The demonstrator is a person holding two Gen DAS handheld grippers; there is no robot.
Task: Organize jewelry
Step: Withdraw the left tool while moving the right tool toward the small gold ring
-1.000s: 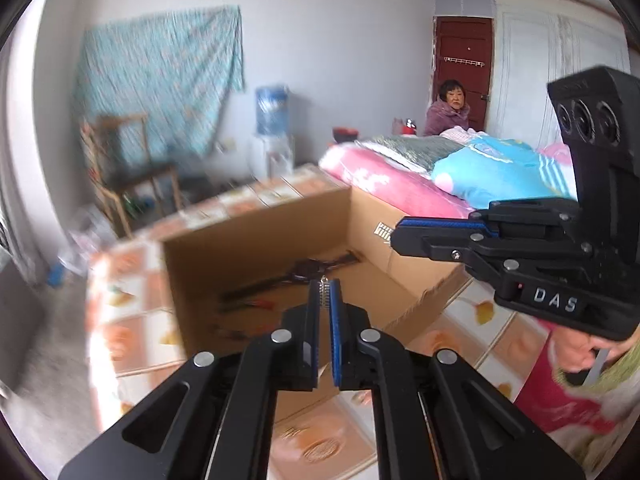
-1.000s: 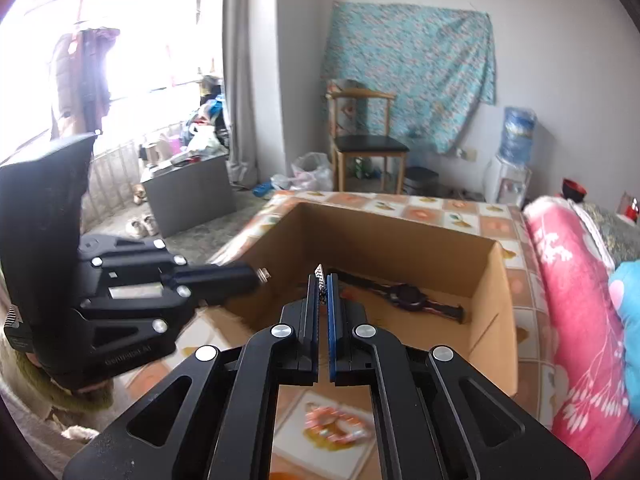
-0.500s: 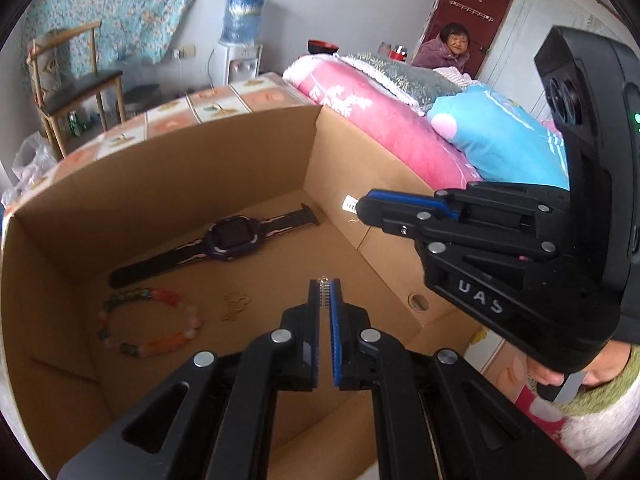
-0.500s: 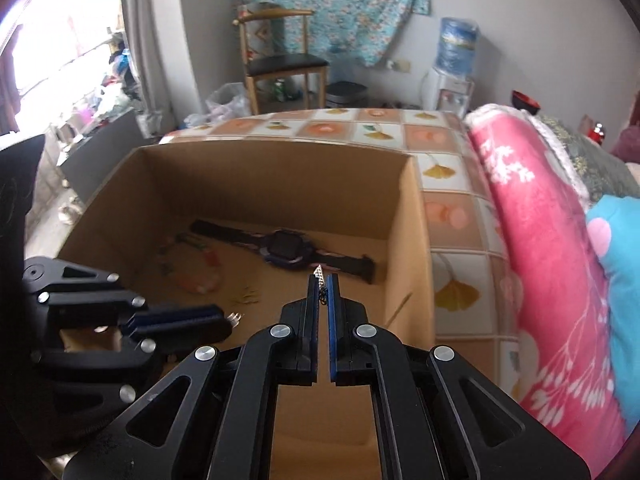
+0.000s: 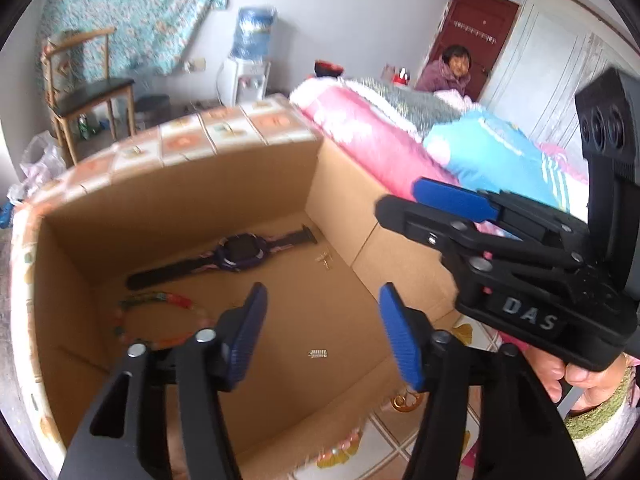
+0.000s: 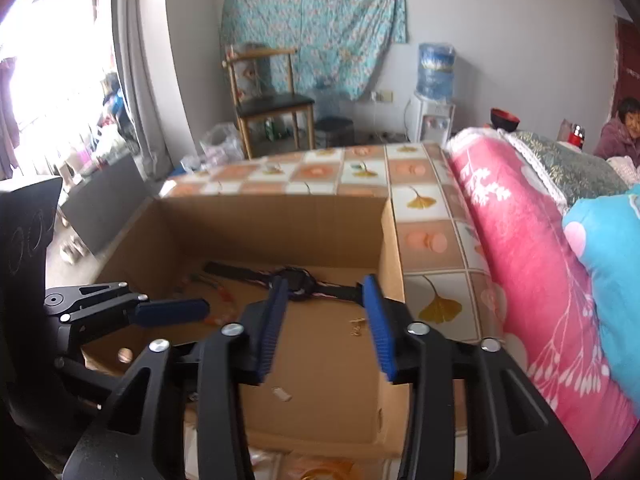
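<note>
With both sets of jaws spread wide and nothing between them, the step in hand reads as a release over the cardboard box (image 5: 240, 184).

- Left hand-held gripper (image 5: 322, 334): open, empty, poised above the near part of the box floor. A small silver chain piece (image 5: 318, 353) lies flat on the cardboard right below the gap between its fingers.
- Right hand-held gripper (image 6: 326, 328): also open, empty, held over the box's near edge. In the right wrist view a small pale piece (image 6: 282, 394) shows between its fingers; probably the same chain piece, too blurred to confirm.
- Box contents: a purple watch (image 5: 240, 254) with dark strap laid out toward the far wall; a coloured bead bracelet (image 5: 160, 320) on the left side of the floor, partly hidden by the left finger; small gold bits (image 5: 325, 261), perhaps earrings, near the right wall just beside the watch strap's end.
- Box sits on a bed with a tiled-pattern cover (image 6: 424, 216); pink quilt (image 6: 520, 248) alongside.
- A gold ring-like item (image 5: 406, 401) lies outside the box by its near corner.

Judgement: the chain piece appears delivered. Next move likely calls for lifting both grippers clear and going for the item outside the box, a small, flat target on soft cloth needing a low, careful pinch.
</note>
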